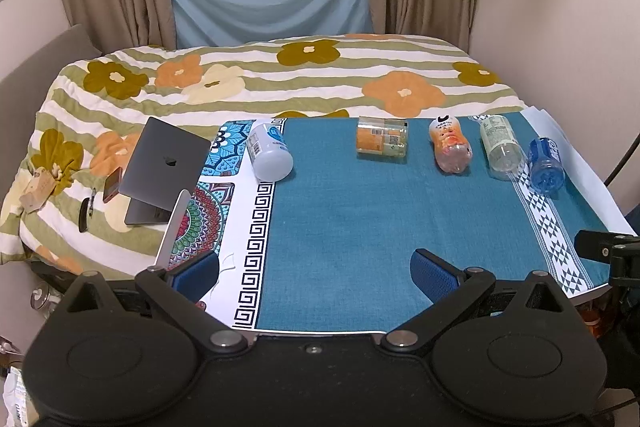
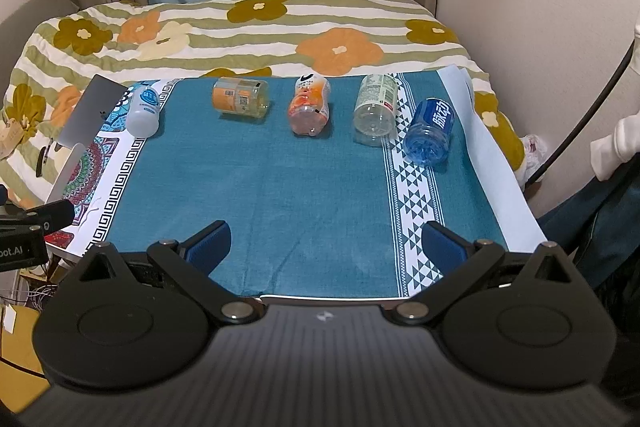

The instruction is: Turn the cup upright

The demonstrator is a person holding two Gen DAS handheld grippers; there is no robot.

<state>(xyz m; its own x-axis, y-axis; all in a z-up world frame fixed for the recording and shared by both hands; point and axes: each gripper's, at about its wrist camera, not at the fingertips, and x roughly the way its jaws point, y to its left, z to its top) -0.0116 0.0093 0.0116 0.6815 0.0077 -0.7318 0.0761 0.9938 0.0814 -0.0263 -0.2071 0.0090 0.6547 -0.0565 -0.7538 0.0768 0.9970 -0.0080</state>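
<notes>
Several bottle-like cups lie on their sides in a row at the far edge of the teal tablecloth [image 1: 344, 211]: a white one [image 1: 269, 151], an orange-labelled one [image 1: 382, 141], an orange clear one [image 1: 450, 145], a green-labelled clear one [image 1: 502, 147] and a blue one [image 1: 545, 163]. The right wrist view shows them too: white [image 2: 144, 111], orange-labelled [image 2: 240, 99], orange clear [image 2: 310, 105], green-labelled [image 2: 376, 109], blue [image 2: 430, 131]. My left gripper [image 1: 316, 273] and right gripper [image 2: 326, 245] are open and empty near the table's front edge.
A closed grey laptop [image 1: 164, 171], a phone [image 1: 112, 185] and small items lie on the flowered bedspread [image 1: 280, 79] left of the table. The right gripper's body [image 1: 608, 251] shows at the right edge. Curtains and walls stand behind.
</notes>
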